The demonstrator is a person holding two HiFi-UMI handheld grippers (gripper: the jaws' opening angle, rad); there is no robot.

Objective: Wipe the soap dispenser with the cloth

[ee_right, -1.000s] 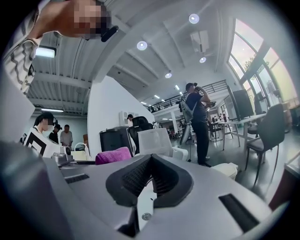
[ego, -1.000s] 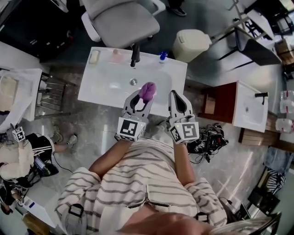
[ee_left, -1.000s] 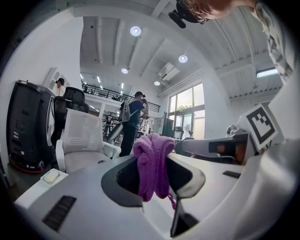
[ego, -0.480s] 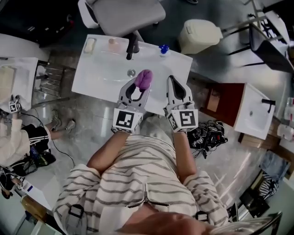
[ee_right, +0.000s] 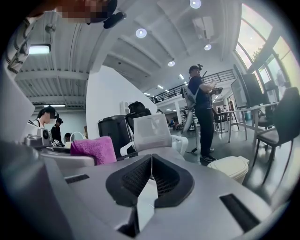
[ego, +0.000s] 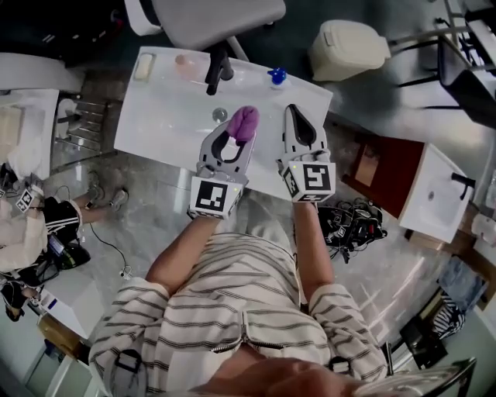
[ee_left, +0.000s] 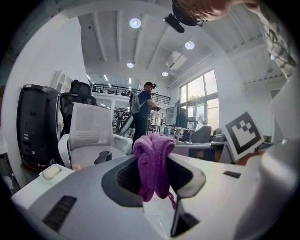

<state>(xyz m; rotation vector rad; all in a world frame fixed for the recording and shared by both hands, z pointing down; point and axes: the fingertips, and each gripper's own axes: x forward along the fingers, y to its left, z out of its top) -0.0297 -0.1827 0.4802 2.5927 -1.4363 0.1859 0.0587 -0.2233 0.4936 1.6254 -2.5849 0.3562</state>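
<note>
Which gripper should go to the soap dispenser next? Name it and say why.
Left. The left gripper is shut on the purple cloth needed for wiping. The right gripper is shut and empty, though it hangs nearer the blue-topped dispenser.

Your head cam looks steeply down past your striped shirt onto the white rectangular washbasin counter (ego: 155, 124), from well above it. Each gripper cam sits right behind its jaws, facing nearly level across the room. All three catch the bunched purple cloth (ego: 245, 122) and the grey office chair (ego: 217, 15).
</note>
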